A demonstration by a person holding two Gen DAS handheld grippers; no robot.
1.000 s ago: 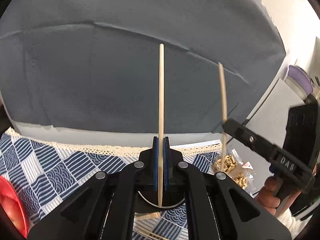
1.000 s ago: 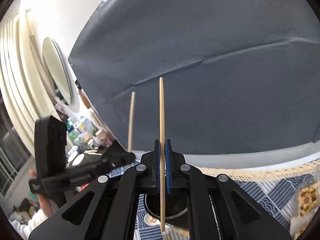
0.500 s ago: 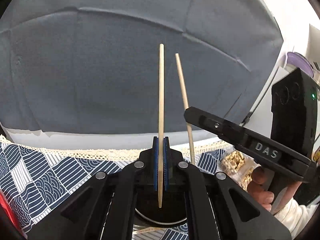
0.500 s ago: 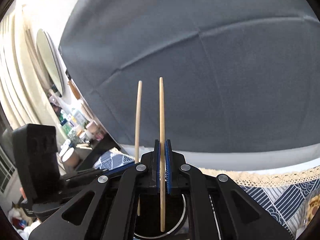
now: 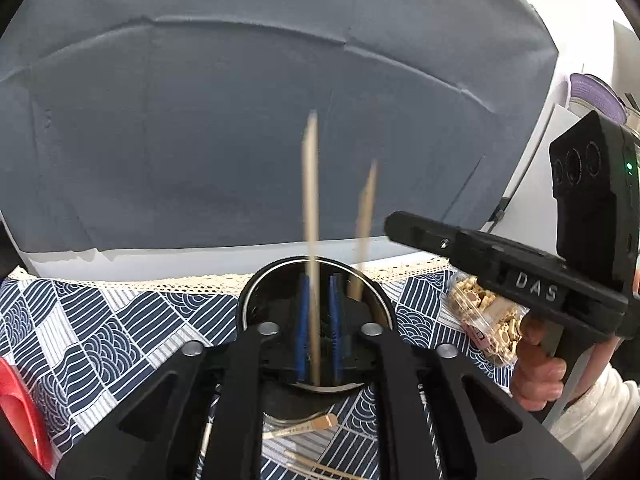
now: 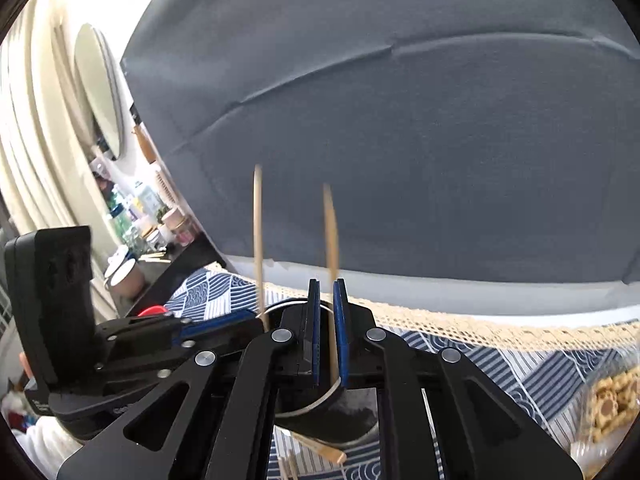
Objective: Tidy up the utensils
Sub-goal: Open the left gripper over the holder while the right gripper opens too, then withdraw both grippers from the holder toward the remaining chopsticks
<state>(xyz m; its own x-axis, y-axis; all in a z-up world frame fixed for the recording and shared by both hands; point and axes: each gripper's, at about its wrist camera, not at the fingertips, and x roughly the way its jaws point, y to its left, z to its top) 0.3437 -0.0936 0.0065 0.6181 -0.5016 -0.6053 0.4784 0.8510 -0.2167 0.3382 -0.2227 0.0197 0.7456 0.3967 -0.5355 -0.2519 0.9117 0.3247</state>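
Both grippers have parted their blue-padded jaws since half a second ago, when each was clamped on an upright stick, and the two slim pale wooden chopsticks now blur downward into the round black holder cup with a bright metal rim (image 5: 256, 292). From the left wrist view, the left gripper (image 5: 319, 332) stands narrowly open, pads clear on both sides of the left chopstick (image 5: 311, 216), which is dropping through the gap toward the cup's mouth directly below. From the right wrist view, the right gripper (image 6: 327, 332) is likewise slightly open around the right chopstick (image 6: 330, 232), its lower end already inside the rim. Holding each stick vertical over the opening seems meant to let it slide in tip-first without catching the edge; motion blur makes it hard to tell whether either has yet touched the bottom. More pale wooden sticks (image 5: 300, 428) lie flat on the cloth just in front of the cup, probably waiting their turn. Underneath is a navy and white patterned tablecloth with a cream lace edge (image 5: 120, 320), with a clear bag of small tan biscuits (image 5: 484, 316) at the right and a red plate edge (image 5: 16, 408) at far left. Behind hangs a creased grey backdrop sheet (image 5: 240, 120), with a cluttered shelf and cream curtains beyond.
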